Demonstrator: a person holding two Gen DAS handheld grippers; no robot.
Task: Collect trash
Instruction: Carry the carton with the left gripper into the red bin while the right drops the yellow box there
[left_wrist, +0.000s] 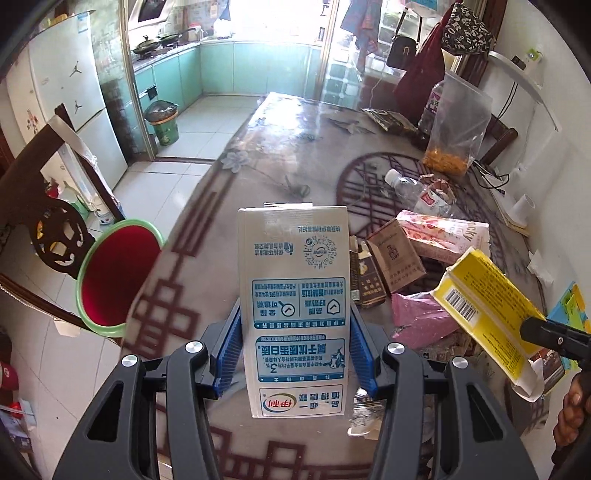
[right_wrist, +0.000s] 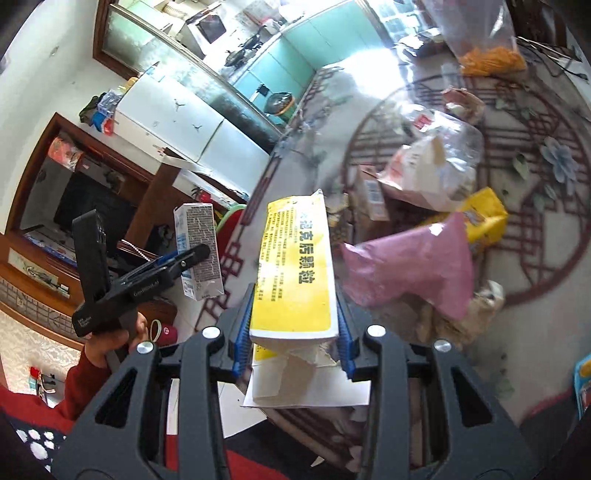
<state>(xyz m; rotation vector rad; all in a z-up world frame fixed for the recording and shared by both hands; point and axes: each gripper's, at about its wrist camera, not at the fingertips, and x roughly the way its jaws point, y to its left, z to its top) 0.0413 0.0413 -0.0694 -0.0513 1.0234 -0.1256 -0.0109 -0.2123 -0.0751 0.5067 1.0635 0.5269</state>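
My left gripper (left_wrist: 295, 343) is shut on a white and blue milk carton (left_wrist: 293, 295) and holds it above the table's near edge. The carton also shows in the right wrist view (right_wrist: 199, 251), with the left gripper (right_wrist: 192, 258) on it. My right gripper (right_wrist: 293, 332) is shut on a yellow medicine box (right_wrist: 295, 266) with a torn open end; the box also shows in the left wrist view (left_wrist: 484, 314). A red bin with a green rim (left_wrist: 118, 273) stands on the floor left of the table. Trash lies on the table: a pink wrapper (right_wrist: 410, 266), a brown box (left_wrist: 397, 258), a clear bottle (left_wrist: 410, 188).
The round table (left_wrist: 280, 155) has a patterned cover. A clear bag with orange snacks (left_wrist: 454, 129) stands at its far right. A dark wooden chair (left_wrist: 44, 206) is left of the bin. A second green bin (left_wrist: 164, 123) stands by the kitchen door, next to a white fridge (left_wrist: 70, 96).
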